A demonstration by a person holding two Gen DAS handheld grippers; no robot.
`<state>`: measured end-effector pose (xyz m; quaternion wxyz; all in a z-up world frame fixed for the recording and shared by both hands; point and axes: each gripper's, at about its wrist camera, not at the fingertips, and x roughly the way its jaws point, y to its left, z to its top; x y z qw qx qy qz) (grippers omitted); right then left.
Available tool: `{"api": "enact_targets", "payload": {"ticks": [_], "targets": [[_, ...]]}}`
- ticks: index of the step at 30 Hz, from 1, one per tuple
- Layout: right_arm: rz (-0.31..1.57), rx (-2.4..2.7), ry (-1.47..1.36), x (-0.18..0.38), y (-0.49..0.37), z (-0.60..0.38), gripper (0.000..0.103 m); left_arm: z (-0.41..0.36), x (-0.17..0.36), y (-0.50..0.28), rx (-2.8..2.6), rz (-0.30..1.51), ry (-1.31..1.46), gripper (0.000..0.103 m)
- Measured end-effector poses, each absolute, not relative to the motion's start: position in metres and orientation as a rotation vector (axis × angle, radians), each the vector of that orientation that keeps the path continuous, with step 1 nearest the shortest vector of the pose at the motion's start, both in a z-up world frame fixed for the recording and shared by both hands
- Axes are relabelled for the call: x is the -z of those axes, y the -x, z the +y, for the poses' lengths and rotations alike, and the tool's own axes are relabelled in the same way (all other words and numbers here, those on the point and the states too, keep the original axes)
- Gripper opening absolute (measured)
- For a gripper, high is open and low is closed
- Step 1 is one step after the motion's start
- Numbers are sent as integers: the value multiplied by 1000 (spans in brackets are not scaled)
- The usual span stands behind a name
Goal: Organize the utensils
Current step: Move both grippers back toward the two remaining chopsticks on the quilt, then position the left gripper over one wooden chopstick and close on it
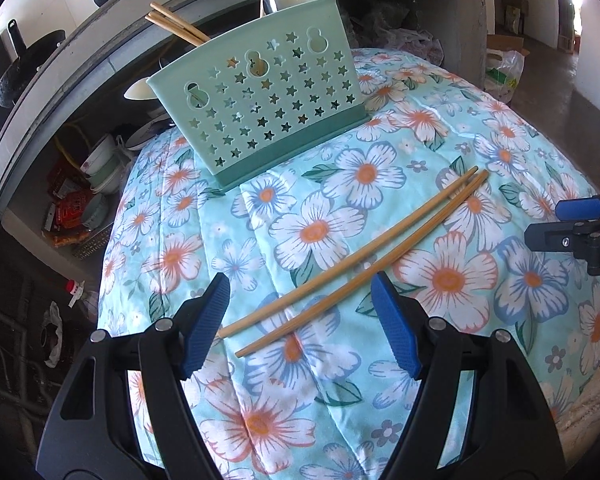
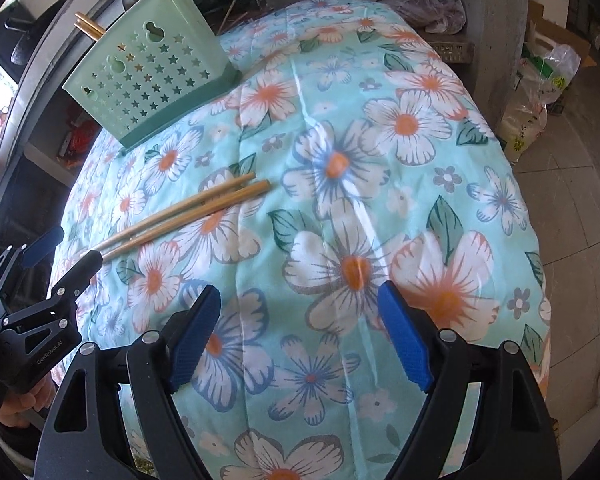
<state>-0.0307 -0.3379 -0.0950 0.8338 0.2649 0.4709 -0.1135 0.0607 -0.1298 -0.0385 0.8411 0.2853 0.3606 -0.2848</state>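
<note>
My left gripper (image 1: 300, 316) hangs, jaws apart and empty, over two bamboo chopsticks (image 1: 352, 260) lying near the mint-green star-punched plastic utensil basket (image 1: 260, 92) on the floral-clothed surface (image 1: 440, 184). Best, I judge, to pinch both sticks together squarely. My right gripper (image 2: 300, 336) waits open beside them.

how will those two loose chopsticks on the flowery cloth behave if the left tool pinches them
The chopsticks look like thin, stiff bamboo, so probably light and unbending. Lying side by side but slightly splayed on the soft cloth, they may roll or scissor apart. The open left tool straddles only their near ends, so they could droop when lifted.
</note>
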Motion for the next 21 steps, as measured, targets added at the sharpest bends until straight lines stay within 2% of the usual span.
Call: {"api": "enact_targets", "payload": {"ticks": [21], "targets": [[1015, 227, -575, 96, 29, -340, 80, -130, 40, -61, 595, 756, -619, 69]]}}
